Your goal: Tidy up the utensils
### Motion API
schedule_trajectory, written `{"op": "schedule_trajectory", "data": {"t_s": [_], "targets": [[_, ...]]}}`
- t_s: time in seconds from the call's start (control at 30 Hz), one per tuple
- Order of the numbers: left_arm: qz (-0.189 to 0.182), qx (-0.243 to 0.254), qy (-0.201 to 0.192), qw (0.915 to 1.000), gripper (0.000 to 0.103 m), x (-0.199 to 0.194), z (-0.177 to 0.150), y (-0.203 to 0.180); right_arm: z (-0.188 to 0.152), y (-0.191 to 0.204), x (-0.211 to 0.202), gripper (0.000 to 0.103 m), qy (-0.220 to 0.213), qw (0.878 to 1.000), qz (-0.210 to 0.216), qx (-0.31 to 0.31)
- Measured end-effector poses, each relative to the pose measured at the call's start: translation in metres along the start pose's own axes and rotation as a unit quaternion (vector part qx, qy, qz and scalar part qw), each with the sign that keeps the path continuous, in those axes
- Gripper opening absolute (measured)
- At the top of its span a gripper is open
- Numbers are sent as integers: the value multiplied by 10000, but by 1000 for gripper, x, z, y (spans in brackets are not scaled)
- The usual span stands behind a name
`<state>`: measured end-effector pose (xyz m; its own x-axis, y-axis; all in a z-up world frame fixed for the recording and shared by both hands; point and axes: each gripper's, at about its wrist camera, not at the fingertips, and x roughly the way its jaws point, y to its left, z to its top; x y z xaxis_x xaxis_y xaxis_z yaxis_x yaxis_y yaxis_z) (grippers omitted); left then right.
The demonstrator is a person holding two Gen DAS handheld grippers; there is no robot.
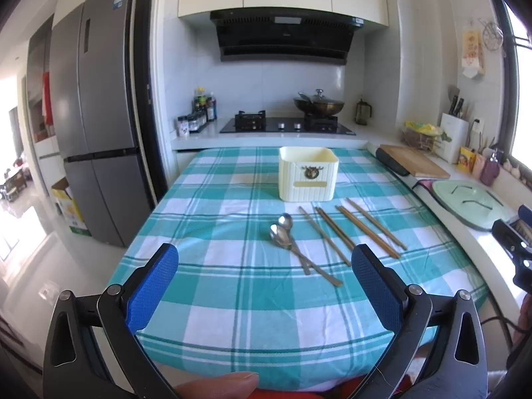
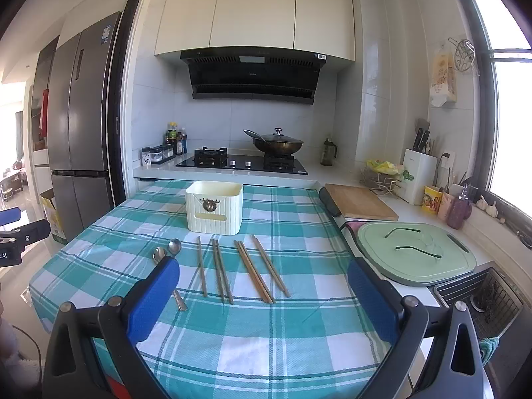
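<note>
A cream ribbed holder box stands upright near the far side of a table under a teal checked cloth. In front of it lie two metal spoons and several wooden chopsticks, fanned out side by side. My left gripper hovers open above the near part of the cloth, nothing between its blue pads. My right gripper is also open and empty, short of the chopsticks; its left pad hides part of the spoon handles.
A counter runs along the right with a wooden cutting board, a green board, a knife block and a sink rack. A stove with a lidded wok is behind the table. A grey fridge stands left.
</note>
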<state>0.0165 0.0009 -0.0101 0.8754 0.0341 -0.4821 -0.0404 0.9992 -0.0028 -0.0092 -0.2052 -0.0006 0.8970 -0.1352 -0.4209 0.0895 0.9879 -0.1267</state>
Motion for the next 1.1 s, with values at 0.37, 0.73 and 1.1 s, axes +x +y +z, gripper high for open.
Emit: {"op": "schedule_trajectory", "data": {"t_s": [0.37,0.73,1.1], "targets": [[13,-18,25,10000,103,4,-1,1,0,1,3,103,15,10000,-11,-20],[12,-18,12,10000,103,6,-4,2,0,-1,5,103,-4,10000,-64,19],[17,-24,33,10000,103,6,-4,1,-1,-2,5,103,-9,10000,-97,15]]}}
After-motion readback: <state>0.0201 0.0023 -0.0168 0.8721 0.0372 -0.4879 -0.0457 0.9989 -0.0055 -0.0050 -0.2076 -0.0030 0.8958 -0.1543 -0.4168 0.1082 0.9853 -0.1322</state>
